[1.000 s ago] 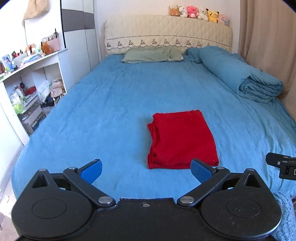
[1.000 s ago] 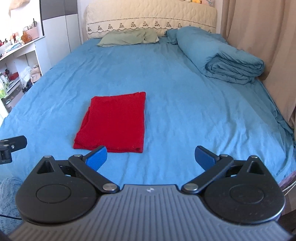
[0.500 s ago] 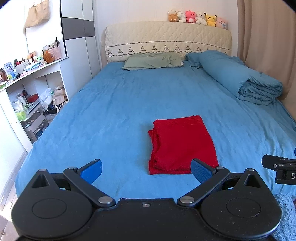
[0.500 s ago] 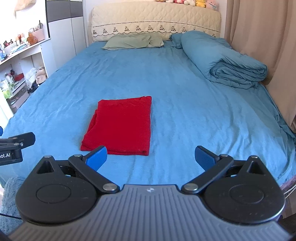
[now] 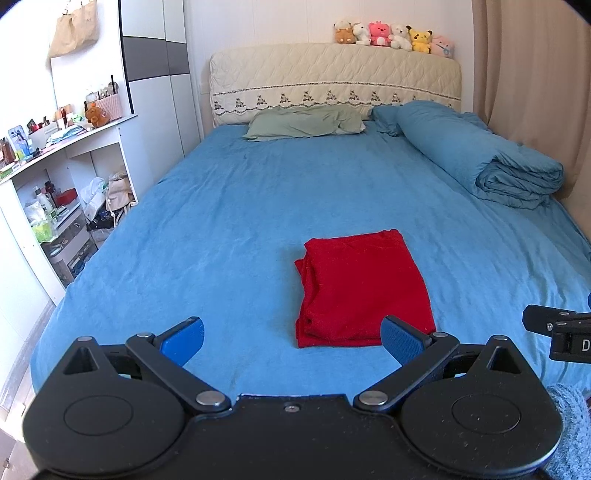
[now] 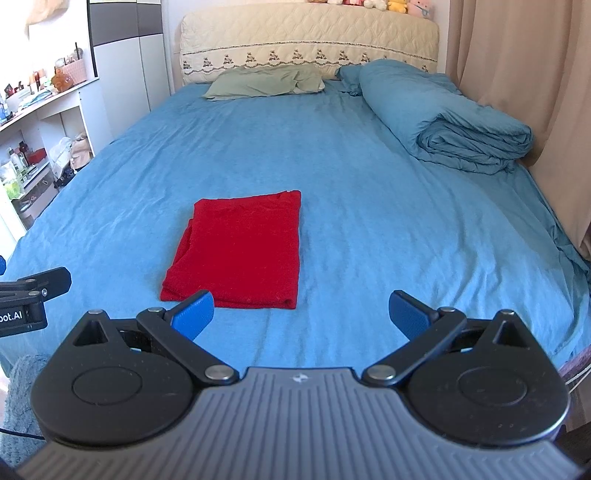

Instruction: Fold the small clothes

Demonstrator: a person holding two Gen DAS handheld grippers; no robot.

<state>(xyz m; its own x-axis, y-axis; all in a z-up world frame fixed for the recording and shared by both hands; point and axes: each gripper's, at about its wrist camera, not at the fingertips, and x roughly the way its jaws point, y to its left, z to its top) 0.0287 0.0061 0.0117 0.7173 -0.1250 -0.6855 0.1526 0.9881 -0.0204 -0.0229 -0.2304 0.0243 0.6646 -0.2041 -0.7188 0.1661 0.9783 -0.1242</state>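
A red garment point(image 5: 360, 288) lies folded into a neat rectangle on the blue bed sheet point(image 5: 221, 229), near the bed's front edge. It also shows in the right wrist view point(image 6: 242, 251). My left gripper point(image 5: 291, 338) is open and empty, held back from the garment's near edge. My right gripper point(image 6: 301, 314) is open and empty, just behind and to the right of the garment. Each gripper's side shows at the edge of the other's view.
A rolled blue duvet point(image 5: 480, 158) lies along the bed's right side by the curtain point(image 5: 535, 74). A green pillow point(image 5: 303, 122) sits at the headboard, with plush toys point(image 5: 391, 35) on top. White shelves point(image 5: 55, 177) with clutter stand left of the bed.
Both grippers have drawn back and risen from the bed, so the garment looks farther away. The garment has not moved. Both grippers stay open.
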